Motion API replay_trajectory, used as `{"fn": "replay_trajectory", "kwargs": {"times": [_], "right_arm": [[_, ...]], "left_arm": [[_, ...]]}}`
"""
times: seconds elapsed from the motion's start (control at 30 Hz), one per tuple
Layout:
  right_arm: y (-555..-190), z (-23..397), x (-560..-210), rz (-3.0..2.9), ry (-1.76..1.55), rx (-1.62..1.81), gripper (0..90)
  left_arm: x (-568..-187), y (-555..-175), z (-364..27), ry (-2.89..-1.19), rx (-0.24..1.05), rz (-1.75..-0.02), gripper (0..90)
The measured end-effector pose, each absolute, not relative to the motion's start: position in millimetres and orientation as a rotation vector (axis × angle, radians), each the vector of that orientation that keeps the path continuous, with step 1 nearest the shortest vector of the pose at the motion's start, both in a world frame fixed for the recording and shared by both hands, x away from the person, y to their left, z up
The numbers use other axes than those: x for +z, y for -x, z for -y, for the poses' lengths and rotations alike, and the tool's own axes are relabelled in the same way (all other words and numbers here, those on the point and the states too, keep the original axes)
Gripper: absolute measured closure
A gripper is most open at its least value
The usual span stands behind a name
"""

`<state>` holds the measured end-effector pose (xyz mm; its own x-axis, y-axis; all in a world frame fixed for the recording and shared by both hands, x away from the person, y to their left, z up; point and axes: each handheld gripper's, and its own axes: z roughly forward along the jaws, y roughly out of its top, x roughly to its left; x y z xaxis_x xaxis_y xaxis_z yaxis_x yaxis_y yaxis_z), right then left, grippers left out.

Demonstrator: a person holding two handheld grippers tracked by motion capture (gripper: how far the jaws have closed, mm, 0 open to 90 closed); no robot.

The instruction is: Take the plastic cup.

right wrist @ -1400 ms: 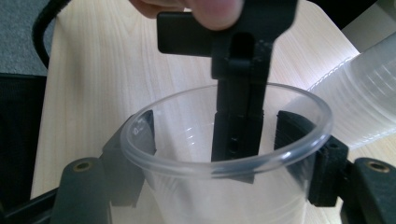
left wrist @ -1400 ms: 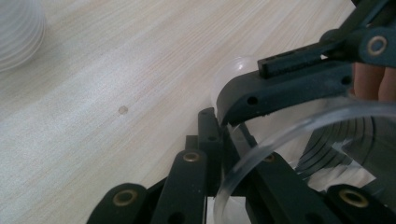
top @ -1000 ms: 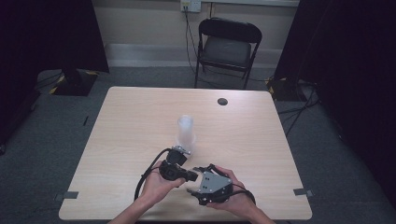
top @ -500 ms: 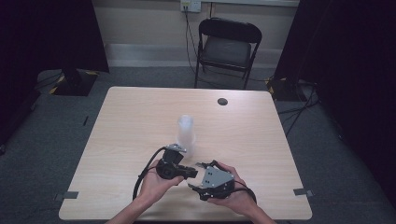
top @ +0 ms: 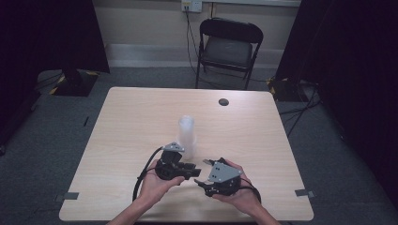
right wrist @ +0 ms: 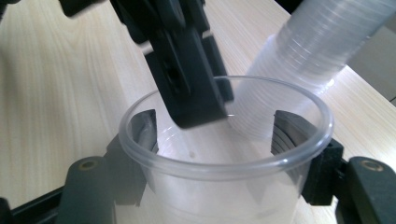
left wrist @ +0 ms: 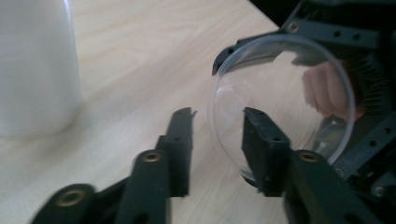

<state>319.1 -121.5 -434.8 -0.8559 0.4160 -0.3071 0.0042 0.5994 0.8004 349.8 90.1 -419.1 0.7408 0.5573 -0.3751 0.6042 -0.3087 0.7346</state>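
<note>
A single clear plastic cup [right wrist: 224,170] lies sideways in my right gripper [right wrist: 217,126], whose jaws are shut on its walls from both sides. My left gripper [left wrist: 217,121] faces the cup's mouth [left wrist: 289,79]. One of its jaws reaches inside the cup and the other stays outside, so the rim passes between them. These jaws have just been opening and stand clear of the wall. Both grippers, left [top: 193,169] and right [top: 205,172], meet near the table's front edge. A tall stack of clear cups [top: 186,131] stands upright just behind them.
The light wooden table [top: 281,154] carries a small dark round object [top: 224,101] near its far edge. A black folding chair [top: 228,44] stands beyond the table. Cables trail from both grippers over the front edge.
Both hands stay almost where they were near the front edge, grippers tip to tip. The cup stack has not moved.
</note>
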Motion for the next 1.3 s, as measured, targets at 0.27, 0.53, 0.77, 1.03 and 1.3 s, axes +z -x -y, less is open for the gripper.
{"fn": "replay_trajectory", "kwargs": {"times": [0.27, 0.53, 0.77, 1.03, 1.3], "right_arm": [[-326, 131, -436, -2.341, -0.421, 1.156, 31.6], [-341, 150, -436, -2.302, -0.564, 1.196, 31.7], [-350, 162, -432, -2.262, -0.646, 1.234, 31.7], [-359, 169, -430, -2.227, -0.734, 1.286, 31.9], [-368, 175, -425, -2.189, -0.794, 1.317, 31.8]], "left_arm": [[-415, -348, -92, -1.936, 0.021, -0.845, 46.8], [-413, -348, -97, -1.893, 0.071, -0.869, 37.8], [-414, -346, -99, -1.910, 0.143, -0.862, 31.8], [-418, -343, -110, -1.926, 0.250, -0.847, 27.9], [-426, -342, -120, -1.932, 0.248, -0.883, 27.5]]}}
